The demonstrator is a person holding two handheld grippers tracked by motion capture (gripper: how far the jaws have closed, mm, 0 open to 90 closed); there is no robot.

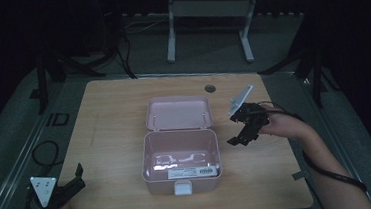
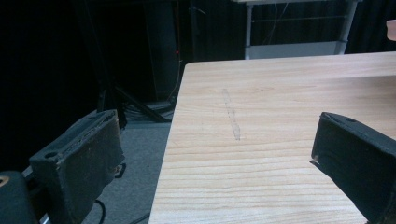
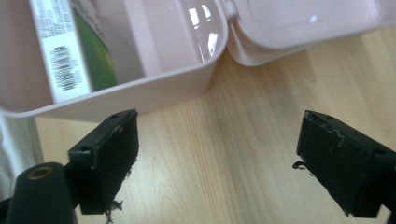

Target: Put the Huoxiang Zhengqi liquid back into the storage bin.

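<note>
Dark curtains and a grey floor surround a pale wooden tabletop (image 1: 114, 115), with a white-legged stand (image 1: 207, 27) in the upper middle of the high view. At the centre of that frame sits a pink box (image 1: 180, 160), its hinged lid (image 1: 178, 112) thrown back flat on the wood just above it. Inside the box, along its lower wall, lies a white-labelled packet (image 1: 189, 172) with a barcode, and the box's latch tab (image 1: 182, 188) hangs at its bottom edge.

To the right of the box in the high view, the right gripper (image 1: 243, 132) is held in a hand (image 1: 280, 124), tilted down toward the wood and apart from the box wall. In the right gripper view its fingers (image 3: 109, 158) stand wide apart with nothing between them; the box's rounded corner (image 3: 205, 70) lies just above and left of the gap, and the lid's edge shows at the upper right of that frame.

At the lower left of the high view, the left gripper (image 1: 76, 181) sits near the tabletop's corner, well apart from the box. In the left gripper view its fingers (image 2: 88, 158) are spread open over bare wood, and a faint grey scuff (image 2: 232, 116) marks the boards ahead.
</note>
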